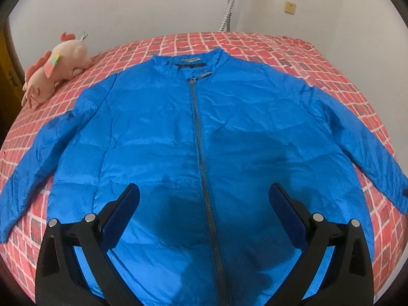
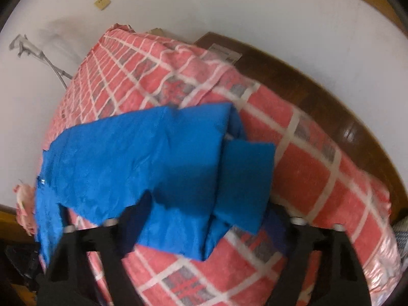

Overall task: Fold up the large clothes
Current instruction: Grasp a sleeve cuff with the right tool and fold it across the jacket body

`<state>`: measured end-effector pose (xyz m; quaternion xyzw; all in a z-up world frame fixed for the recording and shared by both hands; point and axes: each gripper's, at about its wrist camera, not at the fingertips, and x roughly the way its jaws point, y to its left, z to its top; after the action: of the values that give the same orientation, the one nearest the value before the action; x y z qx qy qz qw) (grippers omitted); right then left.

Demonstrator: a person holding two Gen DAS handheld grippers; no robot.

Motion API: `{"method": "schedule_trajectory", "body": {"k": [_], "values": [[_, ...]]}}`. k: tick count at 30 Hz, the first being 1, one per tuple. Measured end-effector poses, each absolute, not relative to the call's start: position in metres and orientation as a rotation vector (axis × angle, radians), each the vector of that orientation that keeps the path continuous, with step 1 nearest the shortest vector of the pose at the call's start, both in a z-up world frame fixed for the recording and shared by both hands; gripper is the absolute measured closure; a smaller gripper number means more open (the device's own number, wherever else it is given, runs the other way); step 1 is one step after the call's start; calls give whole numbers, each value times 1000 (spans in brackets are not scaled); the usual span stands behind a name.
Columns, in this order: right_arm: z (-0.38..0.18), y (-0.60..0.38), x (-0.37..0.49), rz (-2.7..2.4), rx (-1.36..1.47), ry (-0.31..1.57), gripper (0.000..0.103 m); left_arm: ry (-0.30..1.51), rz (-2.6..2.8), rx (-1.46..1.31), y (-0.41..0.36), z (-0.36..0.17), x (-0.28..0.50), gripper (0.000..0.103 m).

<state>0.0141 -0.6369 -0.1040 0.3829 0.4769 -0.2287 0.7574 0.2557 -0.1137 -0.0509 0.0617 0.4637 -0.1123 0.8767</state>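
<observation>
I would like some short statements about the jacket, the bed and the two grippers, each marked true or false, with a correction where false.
1. The blue jacket lies front-up, zipped closed. True.
2. The left gripper is clamped on the zipper. False: its jaws stand wide open above the jacket.
3. A pink plush toy lies on the bed. True.
4. The bed cover is plain green. False: it is red with white checks.
5. The right gripper is open near a sleeve. True.
</observation>
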Motion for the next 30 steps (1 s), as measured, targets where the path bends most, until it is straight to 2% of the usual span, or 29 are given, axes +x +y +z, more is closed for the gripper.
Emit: {"method": "schedule_trajectory", "body": {"k": [1, 4, 7, 11, 18, 23, 30], "values": [[-102, -637, 14, -482, 841, 1027, 56, 968, -233, 125, -112, -52, 257, 3], [-91, -633, 15, -463, 829, 998, 73, 966, -225, 112, -107, -51, 263, 3], [-66, -621, 18, -449, 783, 941, 79, 964, -220, 101, -102, -50, 265, 3], [-30, -597, 40, -388, 716, 875, 82, 964, -223, 86, -99, -47, 267, 3], [17, -513, 134, -233, 527, 854, 83, 957, -203, 54, -85, -40, 271, 3], [18, -440, 203, -198, 354, 888, 83, 962, -185, 39, -75, -37, 279, 3], [-10, -369, 268, -72, 240, 943, 83, 967, -141, 20, -61, -33, 306, 3]]}}
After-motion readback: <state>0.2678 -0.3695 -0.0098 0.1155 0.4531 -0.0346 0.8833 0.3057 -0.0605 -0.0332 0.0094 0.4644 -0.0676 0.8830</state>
